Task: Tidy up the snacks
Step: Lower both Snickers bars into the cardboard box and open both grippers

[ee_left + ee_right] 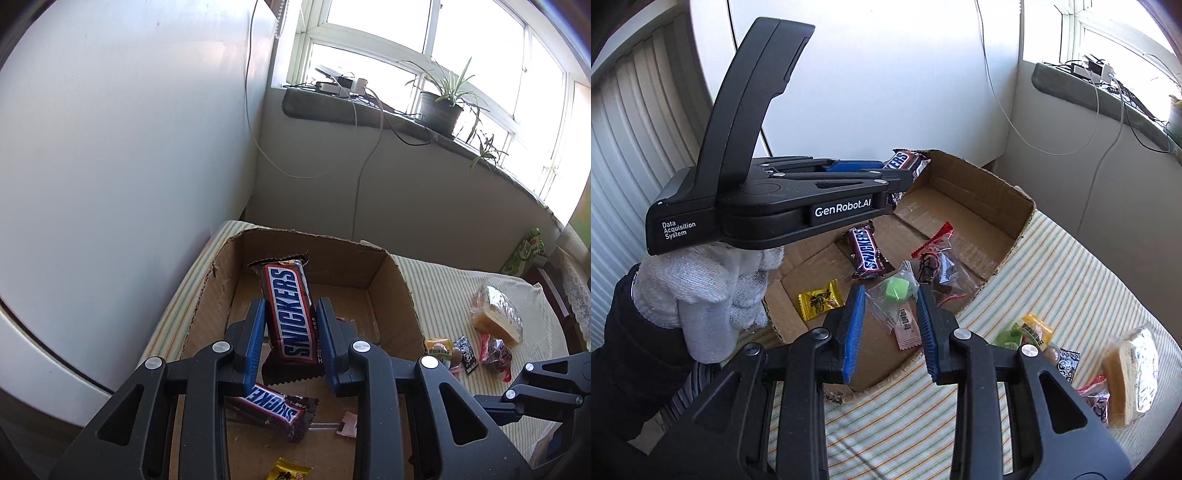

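My left gripper (290, 314) is shut on a Snickers bar (291, 314) and holds it above the open cardboard box (402, 291); it also shows in the right wrist view (905, 166) over the box's far left side. A second Snickers bar (273, 406) lies on the box floor (868, 251). My right gripper (892, 299) is shut on a clear packet with a green candy (895, 291), held over the box's near edge. A yellow candy (820, 302), a pink packet (908, 332) and a red-topped bag of dark snacks (938, 266) lie in the box.
The box (1015, 221) sits on a striped cloth (1052, 277). Loose snacks lie on the cloth to its right: a wrapped cake slice (1130, 376), a yellow-green packet (1030, 332), a black packet (1067, 363) and a red bag (495, 354). A white wall stands left, a window sill behind.
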A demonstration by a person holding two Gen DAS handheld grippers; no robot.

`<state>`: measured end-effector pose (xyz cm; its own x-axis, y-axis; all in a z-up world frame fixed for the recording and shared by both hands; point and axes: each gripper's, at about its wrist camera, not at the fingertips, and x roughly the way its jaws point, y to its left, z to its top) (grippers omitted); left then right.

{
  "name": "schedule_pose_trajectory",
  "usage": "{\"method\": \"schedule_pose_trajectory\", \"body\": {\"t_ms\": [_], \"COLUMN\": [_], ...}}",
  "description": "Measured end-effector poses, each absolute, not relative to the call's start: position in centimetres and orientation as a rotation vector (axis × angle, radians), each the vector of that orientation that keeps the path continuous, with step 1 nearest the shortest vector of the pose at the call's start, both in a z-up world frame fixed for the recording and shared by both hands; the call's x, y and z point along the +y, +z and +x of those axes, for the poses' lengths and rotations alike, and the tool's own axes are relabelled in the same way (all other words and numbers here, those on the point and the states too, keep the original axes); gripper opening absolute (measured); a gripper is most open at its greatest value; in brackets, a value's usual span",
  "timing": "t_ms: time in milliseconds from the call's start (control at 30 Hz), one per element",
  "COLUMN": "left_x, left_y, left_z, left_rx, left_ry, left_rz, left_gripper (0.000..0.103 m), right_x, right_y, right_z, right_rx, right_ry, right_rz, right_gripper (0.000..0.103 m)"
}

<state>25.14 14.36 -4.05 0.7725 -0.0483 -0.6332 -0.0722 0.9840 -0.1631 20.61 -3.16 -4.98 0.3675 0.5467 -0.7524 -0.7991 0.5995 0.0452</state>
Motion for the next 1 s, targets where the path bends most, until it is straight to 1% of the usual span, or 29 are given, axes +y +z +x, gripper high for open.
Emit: {"method": "schedule_pose_trajectory", "body": {"t_ms": [467, 600, 667, 700, 733, 767, 833, 900, 1000], "left_x": [14.55, 14.55, 14.51, 14.52, 14.52, 14.51, 14.47, 14.4, 14.31], "left_y": [-3.9, -3.98, -3.97, -3.97, -3.96, -3.95, -3.92, -3.93, -3.87], "left_z": [25.36, 25.31, 25.26, 25.28, 25.26, 25.23, 25.27, 25.23, 25.07], "left_rx": [0.687, 0.688, 0.687, 0.687, 0.687, 0.686, 0.685, 0.683, 0.678], "left_ry": [0.021, 0.021, 0.019, 0.019, 0.019, 0.019, 0.019, 0.021, 0.021], "left_rz": [-0.187, -0.185, -0.182, -0.181, -0.181, -0.181, -0.181, -0.179, -0.177], "left_gripper": [0.027, 0.027, 0.027, 0.027, 0.027, 0.027, 0.027, 0.027, 0.027], "right_x": [-2.4, -2.34, -2.47, -2.51, -2.54, -2.53, -2.52, -2.61, -2.82], "right_y": [-5.89, -6.12, -6.06, -6.01, -5.97, -5.91, -5.78, -5.64, -5.5], "right_z": [21.22, 21.27, 21.2, 21.15, 21.07, 20.97, 20.65, 20.56, 20.48], "right_rx": [0.837, 0.838, 0.832, 0.825, 0.819, 0.816, 0.81, 0.801, 0.799], "right_ry": [0.901, 0.9, 0.902, 0.902, 0.902, 0.905, 0.906, 0.903, 0.902], "right_rz": [-0.362, -0.368, -0.37, -0.37, -0.371, -0.371, -0.375, -0.376, -0.372], "right_gripper": [0.03, 0.033, 0.04, 0.047, 0.051, 0.052, 0.058, 0.062, 0.062]}}
